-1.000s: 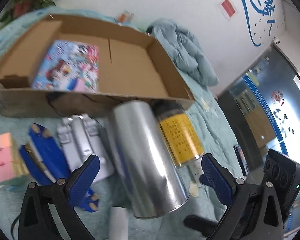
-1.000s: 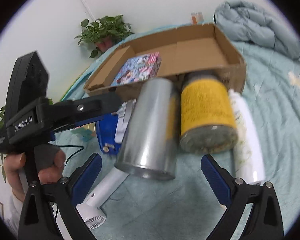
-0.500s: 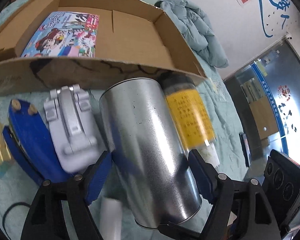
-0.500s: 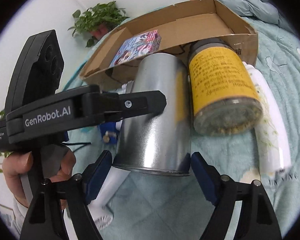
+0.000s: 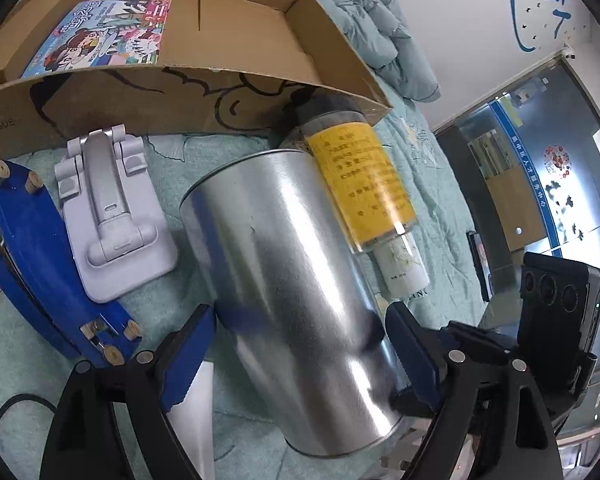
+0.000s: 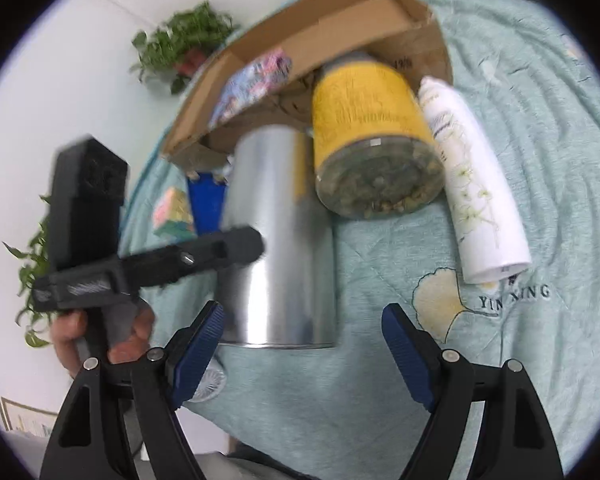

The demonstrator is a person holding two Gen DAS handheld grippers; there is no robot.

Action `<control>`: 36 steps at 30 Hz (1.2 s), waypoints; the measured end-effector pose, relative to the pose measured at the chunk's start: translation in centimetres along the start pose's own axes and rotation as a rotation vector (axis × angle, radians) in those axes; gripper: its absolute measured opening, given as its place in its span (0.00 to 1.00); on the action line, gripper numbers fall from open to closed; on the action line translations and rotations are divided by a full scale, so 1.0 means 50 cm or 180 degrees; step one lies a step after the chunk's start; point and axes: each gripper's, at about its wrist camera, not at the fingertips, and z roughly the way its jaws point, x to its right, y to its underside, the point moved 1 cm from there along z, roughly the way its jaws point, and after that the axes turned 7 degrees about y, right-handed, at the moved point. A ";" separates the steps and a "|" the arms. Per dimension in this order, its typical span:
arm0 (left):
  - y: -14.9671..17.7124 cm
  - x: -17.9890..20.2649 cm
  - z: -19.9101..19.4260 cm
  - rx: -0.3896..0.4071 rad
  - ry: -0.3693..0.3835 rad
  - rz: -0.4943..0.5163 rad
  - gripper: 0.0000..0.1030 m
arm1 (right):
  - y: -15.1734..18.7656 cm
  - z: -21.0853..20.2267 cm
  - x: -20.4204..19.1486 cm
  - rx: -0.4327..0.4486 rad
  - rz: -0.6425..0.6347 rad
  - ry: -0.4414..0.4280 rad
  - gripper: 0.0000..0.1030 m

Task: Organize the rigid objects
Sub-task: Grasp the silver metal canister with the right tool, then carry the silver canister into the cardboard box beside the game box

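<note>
A silver tin can [image 5: 292, 288] lies on the green bedspread, its far end near the cardboard box [image 5: 260, 92]. My left gripper [image 5: 300, 308] straddles the can. Its jaws are opening, and the blue pads [image 5: 192, 348] stand just off the can's sides. In the right wrist view one of its fingers [image 6: 220, 248] crosses the can [image 6: 284, 240], and a hand [image 6: 112, 332] holds its grip. My right gripper [image 6: 302, 320] is open just short of the can's near rim, with only bedspread between its fingers. A yellow-labelled jar [image 5: 356, 184] and a white bottle [image 6: 472, 184] lie to the right of the can.
A picture book [image 5: 104, 32] lies in the box. Left of the can lie a grey folding stand [image 5: 108, 220], a blue object [image 5: 32, 248], a white hair dryer [image 5: 196, 412] and a pastel cube [image 6: 174, 216]. A bundled quilt [image 5: 372, 28] lies behind the box. A plant [image 6: 180, 44] stands at the wall.
Both grippers came down closer to the silver can and their jaws narrowed. The left jaws now flank the can. The right view has swung, with the can now off towards its left finger.
</note>
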 end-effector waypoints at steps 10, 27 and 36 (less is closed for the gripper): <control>-0.012 -0.007 0.025 0.0044 -0.0165 0.0076 0.87 | -0.003 0.058 -0.043 -0.0083 -0.0120 -0.0359 0.74; 0.034 0.010 -0.045 0.0390 -0.0203 0.0183 0.79 | -0.021 0.072 -0.086 0.0111 -0.0304 -0.0173 0.77; 0.025 0.086 -0.165 0.0952 -0.0199 0.0446 0.77 | -0.044 -0.004 -0.151 0.0564 -0.0637 -0.0111 0.77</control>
